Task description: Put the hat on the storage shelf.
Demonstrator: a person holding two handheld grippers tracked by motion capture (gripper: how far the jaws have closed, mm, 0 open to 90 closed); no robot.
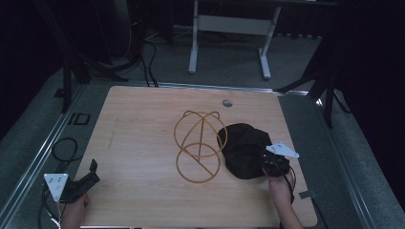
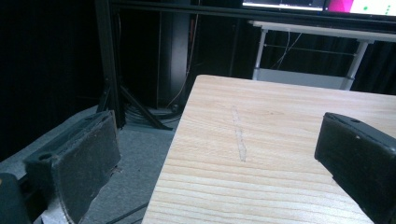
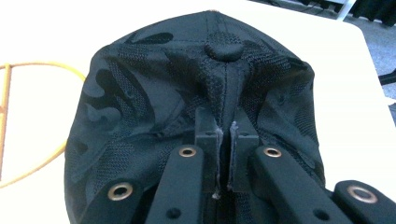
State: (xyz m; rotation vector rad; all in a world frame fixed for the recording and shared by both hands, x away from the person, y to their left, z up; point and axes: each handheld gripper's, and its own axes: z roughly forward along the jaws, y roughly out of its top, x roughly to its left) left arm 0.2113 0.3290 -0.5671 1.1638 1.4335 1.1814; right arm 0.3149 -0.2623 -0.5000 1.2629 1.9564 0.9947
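Observation:
A black camouflage-patterned cap (image 1: 243, 148) lies on the wooden table (image 1: 143, 124), right of centre, its top button (image 3: 224, 49) facing up. My right gripper (image 1: 268, 164) comes in from the near right and is shut on a pinched fold of the cap's fabric (image 3: 224, 130) just below the button. A golden wire frame (image 1: 198, 143) made of rings stands beside the cap on its left, touching its edge; part of a ring (image 3: 46, 64) curves along the left of the right gripper view. My left gripper (image 1: 94, 172) rests at the table's near left corner, open (image 2: 224, 154) and holding nothing.
A grey round grommet (image 1: 227, 102) sits in the table near its far edge. Cables (image 1: 64, 148) loop on the floor to the left. A white-legged desk (image 1: 193, 43) stands beyond the table. Black tripod legs (image 1: 329, 95) stand at the far right corner.

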